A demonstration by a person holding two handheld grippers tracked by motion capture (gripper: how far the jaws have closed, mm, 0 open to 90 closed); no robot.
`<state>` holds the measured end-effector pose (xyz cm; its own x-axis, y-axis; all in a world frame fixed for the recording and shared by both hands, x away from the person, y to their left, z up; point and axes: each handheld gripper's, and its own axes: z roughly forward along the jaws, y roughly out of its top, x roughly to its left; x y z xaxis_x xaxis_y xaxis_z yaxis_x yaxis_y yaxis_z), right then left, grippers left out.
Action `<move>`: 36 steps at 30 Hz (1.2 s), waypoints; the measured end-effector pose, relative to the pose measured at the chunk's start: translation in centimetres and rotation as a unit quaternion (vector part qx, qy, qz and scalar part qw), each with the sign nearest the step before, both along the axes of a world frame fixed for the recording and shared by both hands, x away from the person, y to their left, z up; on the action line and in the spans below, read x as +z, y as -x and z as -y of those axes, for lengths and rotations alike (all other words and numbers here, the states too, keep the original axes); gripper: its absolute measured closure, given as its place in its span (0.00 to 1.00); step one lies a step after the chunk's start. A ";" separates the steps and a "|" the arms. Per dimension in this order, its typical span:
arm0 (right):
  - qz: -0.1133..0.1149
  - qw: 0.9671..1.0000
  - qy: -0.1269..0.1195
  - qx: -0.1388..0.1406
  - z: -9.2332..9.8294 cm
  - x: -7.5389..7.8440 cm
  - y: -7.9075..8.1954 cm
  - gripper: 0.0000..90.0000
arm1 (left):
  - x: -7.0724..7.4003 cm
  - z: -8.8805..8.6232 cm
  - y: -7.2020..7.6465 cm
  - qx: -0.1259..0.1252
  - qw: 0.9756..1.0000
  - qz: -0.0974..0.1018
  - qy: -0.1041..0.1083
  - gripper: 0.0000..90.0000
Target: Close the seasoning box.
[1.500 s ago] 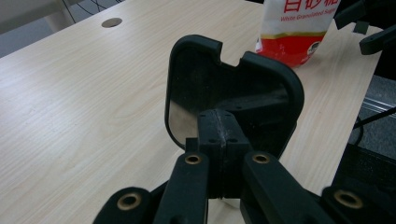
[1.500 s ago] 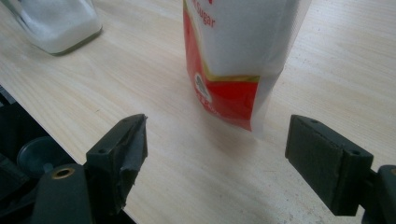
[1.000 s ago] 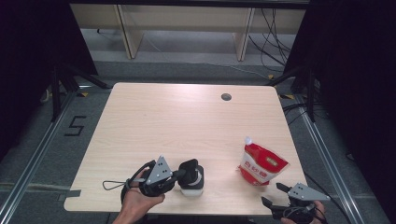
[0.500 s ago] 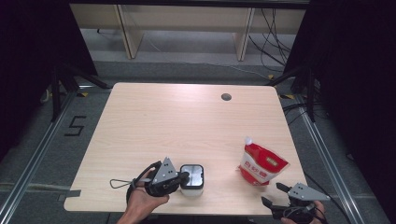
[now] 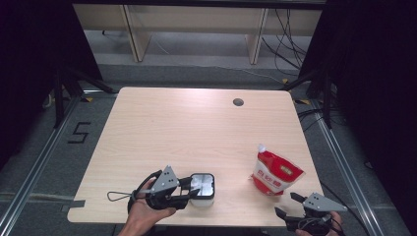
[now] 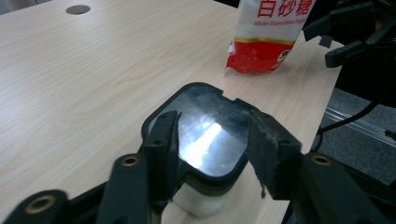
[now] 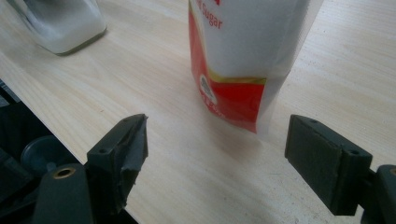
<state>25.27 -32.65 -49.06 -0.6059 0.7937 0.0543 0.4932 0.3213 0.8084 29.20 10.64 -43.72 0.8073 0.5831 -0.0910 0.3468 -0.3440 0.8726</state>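
Note:
A small clear container [image 5: 202, 186] holding something white stands near the table's front edge, with a black-rimmed clear lid [image 6: 205, 140] lying on top. My left gripper [image 5: 192, 189] reaches it from the left. Its jaws have just been opening and now stand apart on either side of the lid, pads [image 6: 268, 149] off it. A red and white sugar pouch [image 5: 275, 173] stands upright to the right. My right gripper [image 5: 287, 204] sits at the front right edge, open, with the pouch [image 7: 243, 51] a little ahead of its jaws and nothing between them.
The light wooden table [image 5: 196, 128] has a round cable hole [image 5: 238, 102] near its far right. Its front edge runs just under both hands. Shelving legs and cables lie on the floor beyond the far edge.
The left gripper held the black lid tilted above the container, then set it flat on top. Its jaws now stand apart around it. The right gripper and the pouch stayed put.

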 end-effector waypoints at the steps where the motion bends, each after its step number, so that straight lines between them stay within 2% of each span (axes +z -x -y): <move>1: -0.014 1.000 -0.011 -0.008 -0.2 0.0 0.2 0.25 | 0.1 -0.3 0.1 0.006 1.000 0.001 -0.005 0.54; 2: -0.003 1.000 -0.004 0.002 0.0 0.0 0.0 0.25 | 0.1 -0.6 0.1 0.009 1.000 0.003 -0.007 0.52; 3: 0.006 1.000 0.003 0.000 0.0 -0.1 -0.2 0.25 | 0.1 -0.9 0.1 0.013 1.000 0.005 -0.003 0.50; 5: 0.010 1.000 0.004 0.002 0.0 -0.1 -0.2 0.25 | 0.2 -1.5 0.2 0.031 0.999 0.004 -0.005 0.45; 6: 0.006 1.000 0.004 0.002 0.0 0.0 -0.1 0.25 | 0.2 -1.8 0.2 0.035 0.999 0.002 -0.005 0.44; 7: -0.010 1.000 -0.002 -0.001 -0.1 0.0 0.1 0.25 | 0.2 -2.2 0.3 0.035 0.999 0.003 -0.006 0.42; 8: -0.008 1.000 -0.001 0.000 -0.1 0.0 0.1 0.25 | 0.2 -2.5 0.3 0.033 0.999 0.005 -0.014 0.41; 10: -0.004 1.000 0.005 -0.004 -0.1 0.0 0.0 0.25 | 0.0 -2.9 0.5 0.034 0.999 0.001 -0.014 0.40; 11: -0.009 1.000 -0.001 -0.001 -0.1 0.0 0.1 0.25 | -0.1 -3.1 0.6 0.035 0.999 0.003 -0.014 0.40; 13: -0.007 1.000 -0.001 0.001 -0.1 0.1 0.1 0.25 | -0.3 -3.4 0.9 0.039 0.999 -0.004 -0.025 0.38; 15: -0.007 1.000 -0.005 0.003 -0.2 0.0 0.0 0.25 | -0.5 -3.6 1.1 0.046 0.999 -0.016 -0.020 0.37; 16: -0.004 1.000 -0.002 0.005 -0.1 0.0 0.0 0.25 | -0.6 -3.9 1.1 0.042 0.999 -0.012 -0.031 0.36; 19: -0.004 1.000 -0.002 0.006 -0.1 0.0 0.0 0.25 | -1.1 -4.2 1.3 0.048 0.998 -0.019 -0.023 0.35; 20: -0.004 1.000 -0.003 0.006 -0.1 0.0 0.0 0.25 | -1.2 -4.2 1.4 0.056 0.998 -0.029 -0.019 0.34; 21: -0.004 1.000 -0.004 0.009 -0.1 0.0 0.0 0.25 | -1.3 -4.4 1.4 0.052 0.998 -0.020 -0.021 0.34; 22: 0.004 1.000 0.002 0.007 -0.1 0.0 0.0 0.25 | -1.5 -4.4 1.6 0.063 0.997 -0.031 -0.012 0.34; 23: 0.007 1.000 0.005 0.008 -0.1 0.0 0.0 0.25 | -1.6 -4.7 1.6 0.060 0.998 -0.031 -0.020 0.34; 24: -0.007 1.000 -0.006 -0.004 -0.3 0.0 0.2 0.25 | -1.8 -4.8 1.6 0.058 0.998 -0.027 -0.021 0.33; 25: -0.015 1.000 -0.007 -0.008 -0.4 0.1 0.3 0.25 | -1.9 -4.9 1.7 0.062 0.997 -0.031 -0.021 0.33; 28: -0.013 1.000 -0.006 -0.006 -0.4 0.1 0.3 0.25 | -2.7 -5.5 1.8 0.064 0.997 -0.036 -0.024 0.32; 29: -0.013 1.000 -0.006 -0.005 -0.4 0.1 0.3 0.25 | -2.9 -5.7 2.0 0.069 0.996 -0.046 -0.029 0.31; 31: -0.013 1.000 -0.006 -0.005 -0.4 0.1 0.3 0.25 | -3.4 -6.1 2.1 0.080 0.995 -0.051 -0.026 0.30; 32: -0.003 1.000 -0.001 -0.001 -0.3 0.0 0.1 0.25 | -3.5 -6.4 2.2 0.082 0.995 -0.053 -0.032 0.30; 33: 0.001 1.000 -0.003 -0.001 -0.3 0.1 0.2 0.25 | -3.7 -6.8 2.1 0.074 0.995 -0.048 -0.043 0.30; 34: 0.009 1.000 0.001 0.010 -0.2 0.1 0.0 0.25 | -3.9 -6.7 2.3 0.083 0.995 -0.051 -0.031 0.30; 35: 0.008 1.000 0.000 0.012 -0.2 0.1 0.0 0.25 | -3.9 -7.1 2.3 0.078 0.995 -0.048 -0.048 0.30; 36: 0.012 1.000 0.007 0.006 -0.2 0.1 0.1 0.25 | -4.0 -7.2 2.4 0.080 0.994 -0.046 -0.053 0.30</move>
